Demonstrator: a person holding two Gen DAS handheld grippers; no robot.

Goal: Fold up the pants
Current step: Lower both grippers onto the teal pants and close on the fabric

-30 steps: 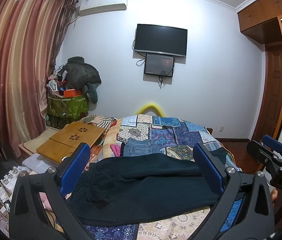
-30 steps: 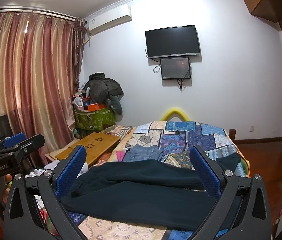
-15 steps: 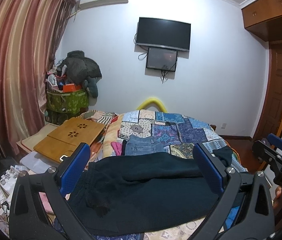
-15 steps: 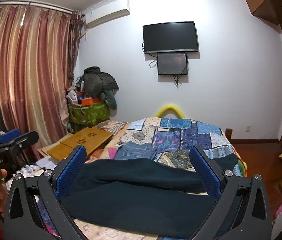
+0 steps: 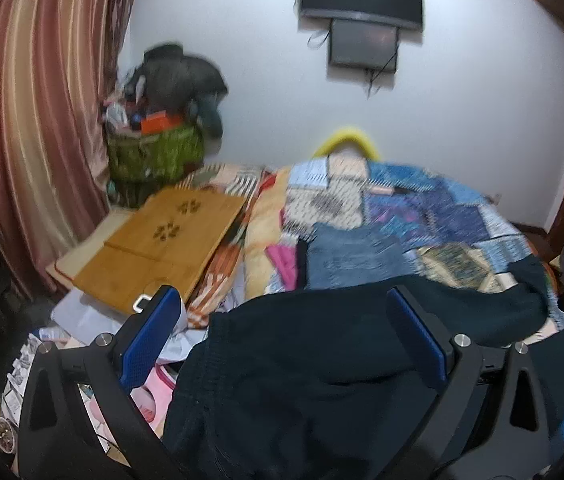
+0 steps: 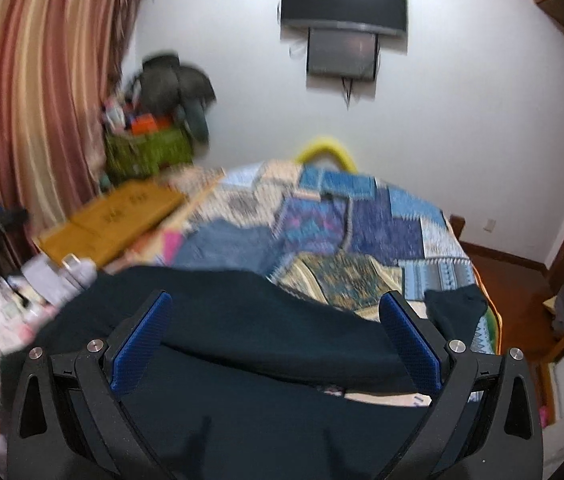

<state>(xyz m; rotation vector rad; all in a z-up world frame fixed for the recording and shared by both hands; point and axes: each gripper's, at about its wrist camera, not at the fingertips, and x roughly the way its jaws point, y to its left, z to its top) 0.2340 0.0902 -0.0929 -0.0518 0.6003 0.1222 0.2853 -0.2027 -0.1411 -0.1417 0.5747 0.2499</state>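
pants: dark, almost black pair (image 5: 321, 364) spread sideways across the near end of the bed, waistband end toward the left, one leg reaching right to the bed's edge (image 6: 457, 304). In the right wrist view one layer lies over another, with a strip of quilt showing between them.
left gripper: (image 5: 282, 332) blue-padded fingers spread wide, nothing between them, hanging over the waistband half of the pants.
right gripper: (image 6: 278, 332) same deal, jaws wide apart and empty, over the leg part.
bed: patchwork quilt (image 5: 441, 212) in blues and purples, with folded jeans (image 5: 353, 256) lying on it just behind the pants, and something pink (image 5: 282, 260) beside the jeans.
wooden board: (image 5: 154, 240) lap-desk thing with flower cutouts, off the left side of the bed.
green bin: (image 5: 154, 156) by the curtain (image 5: 22, 120), stuffed full; an orange box (image 5: 160, 122) and small bits poke out, dark clothes (image 5: 178, 76) heaped on top. Too blurry for more.
wall: TV (image 6: 343, 0) with a smaller screen (image 6: 341, 54) right under it.
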